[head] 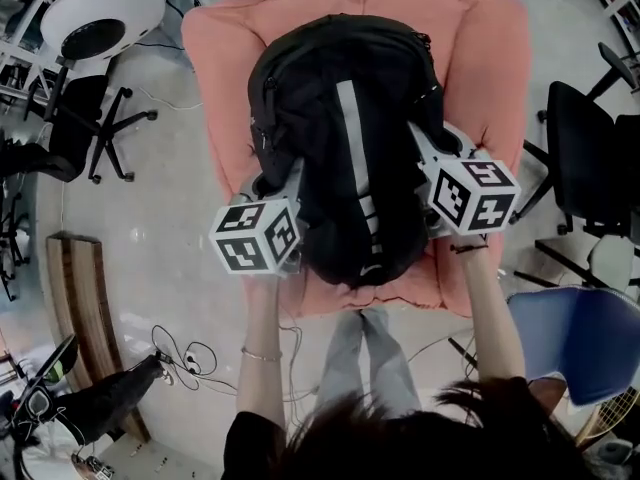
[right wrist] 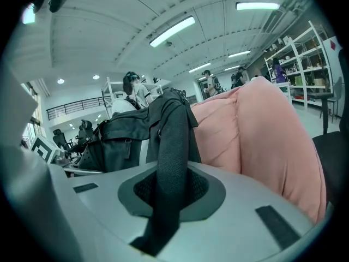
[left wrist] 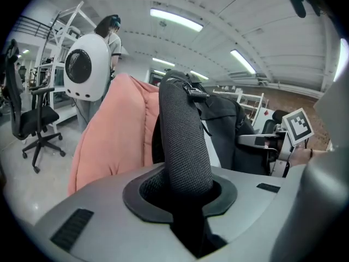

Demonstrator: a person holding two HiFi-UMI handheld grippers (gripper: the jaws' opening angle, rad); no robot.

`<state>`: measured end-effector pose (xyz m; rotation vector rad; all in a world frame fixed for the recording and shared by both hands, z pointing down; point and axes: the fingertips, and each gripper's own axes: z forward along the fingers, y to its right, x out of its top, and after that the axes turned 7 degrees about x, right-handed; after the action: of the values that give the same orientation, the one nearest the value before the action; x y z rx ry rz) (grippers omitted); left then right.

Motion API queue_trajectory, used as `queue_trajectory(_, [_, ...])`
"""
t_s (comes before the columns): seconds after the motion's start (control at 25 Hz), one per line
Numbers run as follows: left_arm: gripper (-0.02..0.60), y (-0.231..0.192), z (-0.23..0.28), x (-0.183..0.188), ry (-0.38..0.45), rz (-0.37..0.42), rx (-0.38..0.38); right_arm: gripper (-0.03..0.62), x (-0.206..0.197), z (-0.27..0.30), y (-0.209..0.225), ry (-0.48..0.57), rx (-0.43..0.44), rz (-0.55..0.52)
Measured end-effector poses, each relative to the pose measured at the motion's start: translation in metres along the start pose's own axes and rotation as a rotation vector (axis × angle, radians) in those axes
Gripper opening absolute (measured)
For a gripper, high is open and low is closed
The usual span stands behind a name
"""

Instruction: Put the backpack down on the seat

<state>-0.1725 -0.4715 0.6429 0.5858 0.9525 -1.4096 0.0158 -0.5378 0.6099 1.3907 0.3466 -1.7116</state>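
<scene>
A black backpack (head: 345, 148) with a grey stripe down its front stands upright over the pink armchair seat (head: 480, 58); whether its bottom rests on the cushion I cannot tell. My left gripper (head: 285, 183) is at the pack's left side, shut on a padded mesh shoulder strap (left wrist: 182, 141) that rises between its jaws. At the pack's right side my right gripper (head: 432, 148) is shut on the other shoulder strap (right wrist: 172, 157). The pack's body (right wrist: 117, 138) hangs just beyond the strap, with the pink cushion (right wrist: 262, 135) beside it.
A white round-fronted case (head: 100, 13) sits on a black office chair (head: 95, 128) at the left. Another black chair (head: 590, 138) and a blue seat (head: 580, 343) stand at the right. A wooden bench (head: 85, 308) and cables (head: 180, 353) lie on the floor. A person (left wrist: 112, 31) stands behind the armchair.
</scene>
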Motion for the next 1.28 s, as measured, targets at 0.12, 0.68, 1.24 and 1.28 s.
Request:
queue_trajectory(0.12, [0.097, -0.005, 0.010, 0.004, 0.000, -0.006, 0.006, 0.051, 0.001, 0.011, 0.007, -0.003, -0.004, 0.005])
queue_trajectory(0.68, [0.147, -0.017, 0.035, 0.008, -0.002, -0.016, 0.042, 0.067, 0.000, 0.032, 0.028, -0.031, -0.020, 0.025])
queue_trajectory(1.24, [0.295, -0.021, 0.024, 0.012, 0.032, -0.005, 0.093, 0.223, 0.005, 0.023, 0.034, 0.004, -0.047, 0.100])
queue_trajectory(1.28, [0.308, -0.021, 0.021, 0.012, 0.041, -0.008, 0.093, 0.227, 0.006, 0.021, 0.033, 0.015, -0.048, 0.104])
